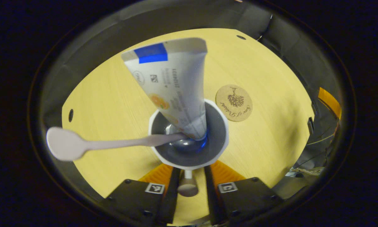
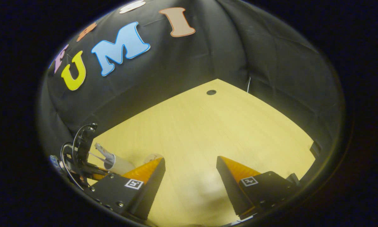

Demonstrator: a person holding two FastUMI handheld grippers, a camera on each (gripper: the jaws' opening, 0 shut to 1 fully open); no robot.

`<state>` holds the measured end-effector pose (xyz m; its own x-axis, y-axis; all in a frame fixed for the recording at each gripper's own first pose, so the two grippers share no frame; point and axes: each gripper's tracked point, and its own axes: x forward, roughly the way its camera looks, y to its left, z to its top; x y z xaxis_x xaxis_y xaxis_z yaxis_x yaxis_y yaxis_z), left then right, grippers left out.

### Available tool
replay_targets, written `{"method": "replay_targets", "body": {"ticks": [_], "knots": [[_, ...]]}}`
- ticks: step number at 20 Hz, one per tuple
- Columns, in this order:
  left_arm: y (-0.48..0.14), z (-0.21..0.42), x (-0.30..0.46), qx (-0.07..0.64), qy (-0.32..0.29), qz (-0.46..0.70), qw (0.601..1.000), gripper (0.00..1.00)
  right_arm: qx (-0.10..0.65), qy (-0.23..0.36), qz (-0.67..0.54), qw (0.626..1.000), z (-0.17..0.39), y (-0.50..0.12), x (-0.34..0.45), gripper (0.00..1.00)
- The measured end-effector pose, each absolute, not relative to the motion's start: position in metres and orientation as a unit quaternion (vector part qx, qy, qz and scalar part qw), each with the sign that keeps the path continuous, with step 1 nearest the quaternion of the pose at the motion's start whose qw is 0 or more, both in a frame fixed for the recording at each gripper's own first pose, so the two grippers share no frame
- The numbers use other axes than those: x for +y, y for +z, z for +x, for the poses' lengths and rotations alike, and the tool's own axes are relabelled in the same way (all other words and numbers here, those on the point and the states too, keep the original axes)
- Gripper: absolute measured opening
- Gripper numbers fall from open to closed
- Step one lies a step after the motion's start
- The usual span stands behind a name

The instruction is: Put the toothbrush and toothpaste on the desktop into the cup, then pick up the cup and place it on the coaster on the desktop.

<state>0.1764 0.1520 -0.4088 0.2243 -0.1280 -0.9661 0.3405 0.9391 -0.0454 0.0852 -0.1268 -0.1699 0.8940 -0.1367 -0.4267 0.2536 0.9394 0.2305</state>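
A white cup (image 1: 222, 138) is seen from above in the left gripper view. A grey-white toothpaste tube (image 1: 173, 85) stands in it, cap end down. A pale toothbrush (image 1: 81, 145) leans out of it to the left. My left gripper (image 1: 191, 176) is shut on the cup's handle (image 1: 188, 184), which sits between its two fingers. The round cork coaster (image 1: 234, 102) lies on the desktop just right of the cup. In the right gripper view my right gripper (image 2: 190, 159) stands open over bare wood, with the cup (image 2: 121, 164) and the left gripper at the far left.
The yellow wooden desktop (image 1: 113, 104) has small dark cable holes (image 1: 70, 115) near its edges. Black cloth walls close it in on the far sides. Cables and hardware hang off the right edge (image 1: 311, 126) in the left gripper view.
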Motion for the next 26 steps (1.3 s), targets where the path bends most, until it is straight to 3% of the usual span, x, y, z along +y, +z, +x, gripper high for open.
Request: {"method": "replay_targets", "body": {"ticks": [2, 4, 5, 6, 17, 26], "knots": [[-0.413, 0.176, 0.15, 0.606, -0.149, 0.097, 0.775, 0.35, 0.213, -0.103, 0.145, 0.961, 0.084, -0.175, -0.132, 0.96], [-0.415, 0.179, 0.148, 0.602, -0.142, 0.097, 0.78, 0.38, 0.217, -0.102, 0.151, 0.959, 0.082, -0.179, -0.138, 0.96], [-0.417, 0.177, 0.147, 0.603, -0.139, 0.095, 0.78, 0.29, 0.218, -0.102, 0.152, 0.959, 0.081, -0.178, -0.141, 0.96], [-0.413, 0.177, 0.147, 0.601, -0.137, 0.096, 0.782, 0.28, 0.219, -0.101, 0.153, 0.958, 0.082, -0.179, -0.143, 0.96], [-0.389, 0.196, 0.113, 0.577, -0.146, 0.112, 0.796, 0.28, 0.223, -0.089, 0.159, 0.958, 0.082, -0.18, -0.156, 0.96], [-0.39, 0.216, 0.051, 0.575, -0.173, 0.122, 0.791, 0.28, 0.217, -0.119, 0.175, 0.953, 0.056, -0.184, -0.201, 0.96]]}}
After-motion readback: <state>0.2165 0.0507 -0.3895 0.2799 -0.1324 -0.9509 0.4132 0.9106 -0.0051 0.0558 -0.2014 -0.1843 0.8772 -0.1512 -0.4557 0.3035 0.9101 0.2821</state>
